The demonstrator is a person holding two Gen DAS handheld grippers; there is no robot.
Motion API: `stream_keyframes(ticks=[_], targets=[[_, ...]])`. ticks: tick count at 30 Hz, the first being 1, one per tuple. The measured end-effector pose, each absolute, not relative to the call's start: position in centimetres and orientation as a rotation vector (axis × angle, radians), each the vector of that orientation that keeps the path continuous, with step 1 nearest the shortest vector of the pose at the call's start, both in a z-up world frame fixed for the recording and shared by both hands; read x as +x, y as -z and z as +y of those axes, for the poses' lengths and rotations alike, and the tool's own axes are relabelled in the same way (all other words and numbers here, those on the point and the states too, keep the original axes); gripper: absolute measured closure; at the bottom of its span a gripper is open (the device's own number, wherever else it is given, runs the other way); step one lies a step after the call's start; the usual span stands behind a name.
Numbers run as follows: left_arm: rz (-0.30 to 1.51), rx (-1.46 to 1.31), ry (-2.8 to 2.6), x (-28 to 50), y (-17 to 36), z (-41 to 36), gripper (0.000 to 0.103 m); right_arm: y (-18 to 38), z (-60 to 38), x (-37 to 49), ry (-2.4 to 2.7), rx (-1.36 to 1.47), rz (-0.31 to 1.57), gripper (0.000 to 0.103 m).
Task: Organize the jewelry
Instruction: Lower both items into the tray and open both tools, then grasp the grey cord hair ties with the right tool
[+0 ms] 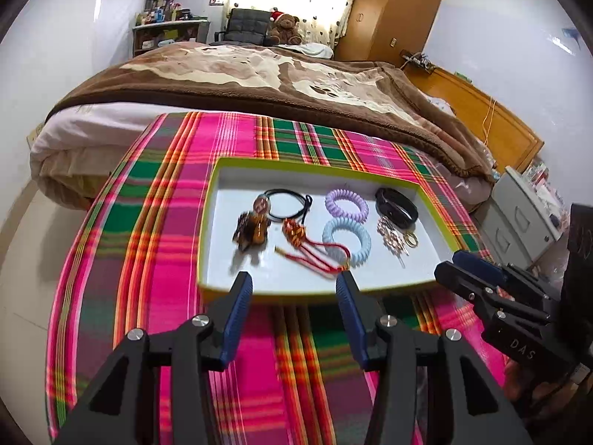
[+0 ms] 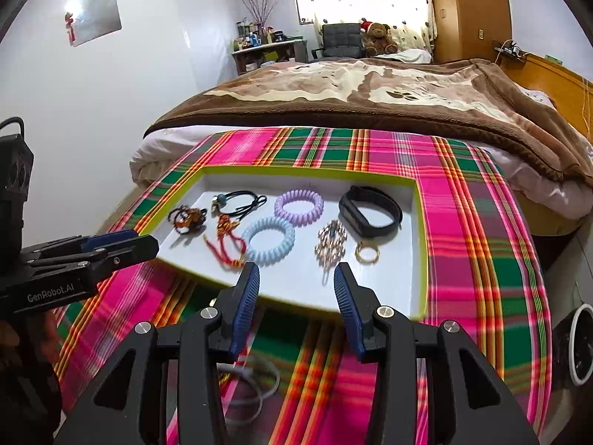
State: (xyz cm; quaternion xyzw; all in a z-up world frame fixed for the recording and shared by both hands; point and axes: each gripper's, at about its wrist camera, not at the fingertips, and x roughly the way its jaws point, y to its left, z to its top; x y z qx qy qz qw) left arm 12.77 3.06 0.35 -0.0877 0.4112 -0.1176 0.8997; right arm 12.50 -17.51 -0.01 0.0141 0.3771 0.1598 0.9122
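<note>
A white tray with a lime rim [image 1: 318, 165] [image 2: 307, 172] sits on a plaid cloth. In it lie a brown bead bracelet [image 1: 252, 231] [image 2: 189, 218], a black cord necklace [image 1: 287, 204] [image 2: 237, 200], a red knot tassel [image 1: 300, 237] [image 2: 226, 237], a purple coil band [image 1: 346, 204] [image 2: 298, 202], a blue coil band [image 1: 346, 239] [image 2: 268, 241], a black wristband [image 1: 396, 205] [image 2: 368, 209], a gold hair clip [image 1: 391, 237] [image 2: 331, 243] and a gold ring [image 1: 410, 239] [image 2: 367, 252]. My left gripper [image 1: 292, 282] [image 2: 148, 244] is open and empty at the tray's near edge. My right gripper [image 2: 296, 272] [image 1: 450, 263] is open and empty over the near edge.
The plaid cloth [image 1: 148, 222] [image 2: 481, 241] covers a small table at the foot of a bed with a brown blanket [image 1: 259, 81] [image 2: 370, 92]. A white cable [image 2: 255, 389] lies on the cloth under my right gripper. A grey cabinet [image 1: 519, 218] stands to the right.
</note>
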Motion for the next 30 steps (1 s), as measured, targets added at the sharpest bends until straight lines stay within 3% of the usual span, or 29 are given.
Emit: stream_keyframes(ticks=[14, 30], targets=[[0.832, -0.231, 0.215, 9.0, 0.1, 4.7, 0.053, 2.1, -16.3, 7.7, -0.416, 0.062, 0.851, 0.060], [0.846, -0.248, 0.216, 8.3, 1.1, 5.7, 0.053, 4.4, -11.2, 8.1, -0.386, -0.001, 0.920, 0.060]])
